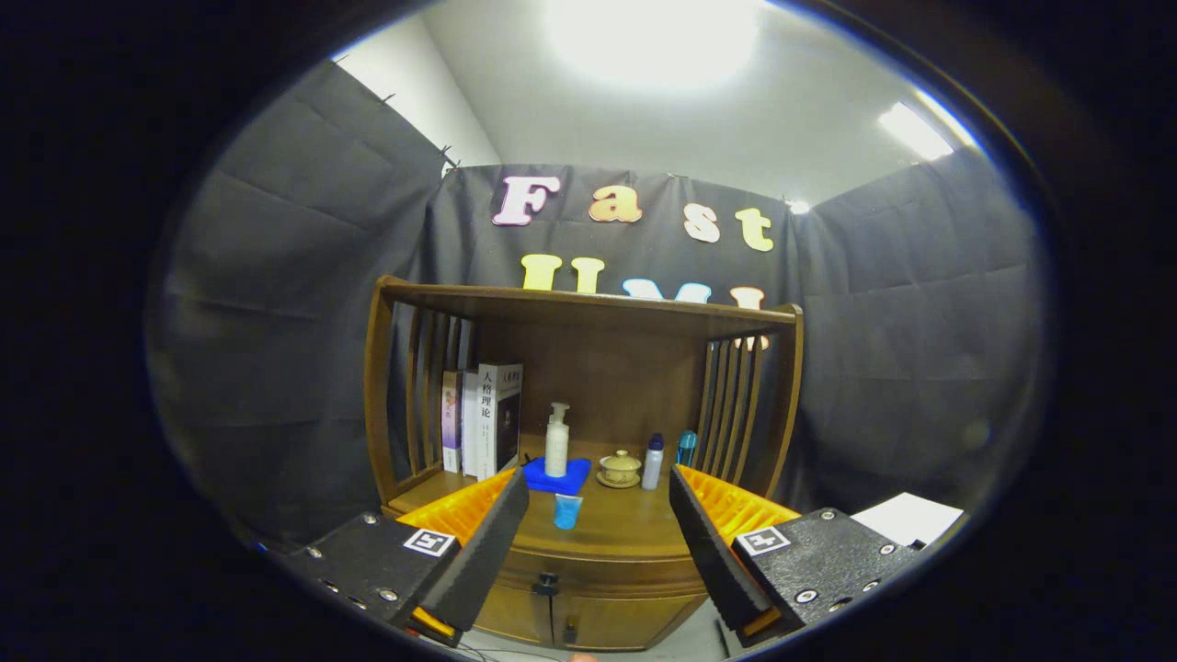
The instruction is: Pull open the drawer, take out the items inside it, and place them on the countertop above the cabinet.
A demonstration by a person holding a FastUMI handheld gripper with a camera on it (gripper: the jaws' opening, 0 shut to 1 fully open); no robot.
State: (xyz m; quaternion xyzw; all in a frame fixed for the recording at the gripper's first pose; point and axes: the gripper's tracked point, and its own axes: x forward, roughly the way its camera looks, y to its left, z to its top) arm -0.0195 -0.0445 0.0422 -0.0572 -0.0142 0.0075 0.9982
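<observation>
Closed wooden drawer (602, 572) with dark knob, under the countertop (625, 524).

The setting is a staged recording booth furnished as a home corner. Dark cloth walls (276, 303) enclose a brown wooden cabinet (588, 570) with slatted side rails. Its countertop (616, 524) carries upright books (483, 418), a white pump bottle (556, 441) on a blue mat (556, 476), and a small lidded ceramic cup (620, 467).

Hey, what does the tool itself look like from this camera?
The tool has two wedge-shaped fingers with a rough, foam-like face. Each sits on a ribbed orange piece bolted to a black block with silver screws and a square black-and-white marker tag.
</observation>
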